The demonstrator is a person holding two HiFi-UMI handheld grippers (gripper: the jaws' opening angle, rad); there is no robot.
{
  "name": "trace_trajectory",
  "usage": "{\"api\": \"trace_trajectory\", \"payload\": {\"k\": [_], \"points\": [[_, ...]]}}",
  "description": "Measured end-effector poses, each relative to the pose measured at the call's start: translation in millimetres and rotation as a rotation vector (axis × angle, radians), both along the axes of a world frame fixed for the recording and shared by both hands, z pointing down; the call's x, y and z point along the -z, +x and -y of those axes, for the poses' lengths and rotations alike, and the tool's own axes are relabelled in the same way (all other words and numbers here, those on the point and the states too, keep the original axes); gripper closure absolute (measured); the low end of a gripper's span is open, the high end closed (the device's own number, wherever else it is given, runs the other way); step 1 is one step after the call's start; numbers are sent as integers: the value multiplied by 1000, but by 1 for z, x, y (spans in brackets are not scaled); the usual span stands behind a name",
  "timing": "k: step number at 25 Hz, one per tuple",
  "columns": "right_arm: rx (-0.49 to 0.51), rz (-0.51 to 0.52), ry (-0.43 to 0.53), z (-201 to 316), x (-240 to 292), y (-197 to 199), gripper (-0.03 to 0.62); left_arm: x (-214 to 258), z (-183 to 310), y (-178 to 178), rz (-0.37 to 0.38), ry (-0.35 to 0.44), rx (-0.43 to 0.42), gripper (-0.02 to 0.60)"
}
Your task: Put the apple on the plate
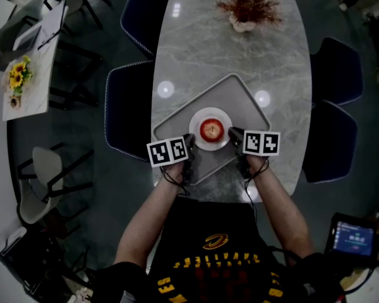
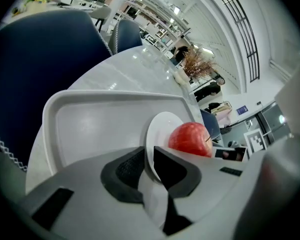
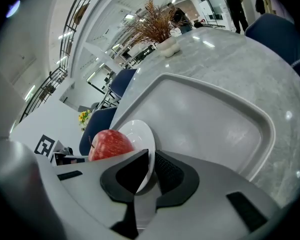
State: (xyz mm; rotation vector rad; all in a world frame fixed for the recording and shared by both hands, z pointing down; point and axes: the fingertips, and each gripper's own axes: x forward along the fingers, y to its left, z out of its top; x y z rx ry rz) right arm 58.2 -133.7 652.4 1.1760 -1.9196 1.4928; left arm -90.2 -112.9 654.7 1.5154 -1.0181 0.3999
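Left gripper [image 2: 148, 158]: I see its jaws slightly apart; the rim of the plate [image 2: 160, 126] stands between them and is not pinched.
Right gripper [image 3: 149, 160]: its jaws are clenched on the opposite rim of the same plate.
Apple [image 2: 191, 139]: it lies on the middle of the plate, just beyond both jaw pairs (between the two grippers in the head view), and touches neither.
Support: the plate rests in the grey tray [image 1: 221, 96] on the table [image 1: 196, 43].

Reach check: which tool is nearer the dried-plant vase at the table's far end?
Right. The right tool sits at the right rim of the plate, almost straight below the vase in the head view; the left tool is at the left rim, offset further sideways.
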Motion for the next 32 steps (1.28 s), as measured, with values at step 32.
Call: {"api": "trace_trajectory", "payload": {"k": [32], "points": [[87,-46,464,-18,98,-14,560,117,-27,-5,-32,433,-116,580]]}}
